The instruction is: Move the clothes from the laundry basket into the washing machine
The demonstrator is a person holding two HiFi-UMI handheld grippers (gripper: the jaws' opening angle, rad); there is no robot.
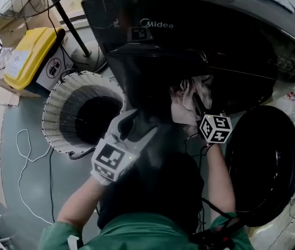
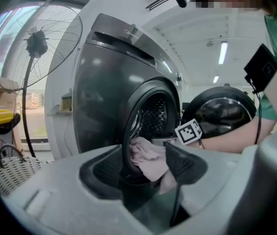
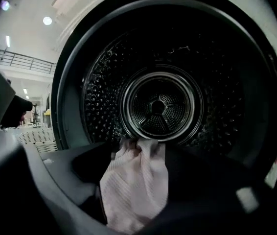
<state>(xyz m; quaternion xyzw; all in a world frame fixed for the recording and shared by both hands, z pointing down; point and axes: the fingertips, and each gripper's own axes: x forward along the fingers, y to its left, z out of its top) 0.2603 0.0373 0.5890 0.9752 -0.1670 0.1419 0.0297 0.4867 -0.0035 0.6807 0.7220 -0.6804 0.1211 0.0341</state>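
my right gripper [image 3: 141,155] sits at the mouth of the washing machine [image 3: 158,104], jaws apart and loose around the pink cloth [image 3: 133,190] so it can fall inside; my left gripper [image 2: 146,153] hangs released, empty.

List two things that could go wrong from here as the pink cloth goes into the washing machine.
1. The pink cloth lies between the right gripper's parted jaws at the mouth, not deep in the drum. It may snag on a jaw and get pulled back out when the gripper withdraws.
2. In the left gripper view the cloth sits at the opening's rim. It could slide out or be pinched by the door.
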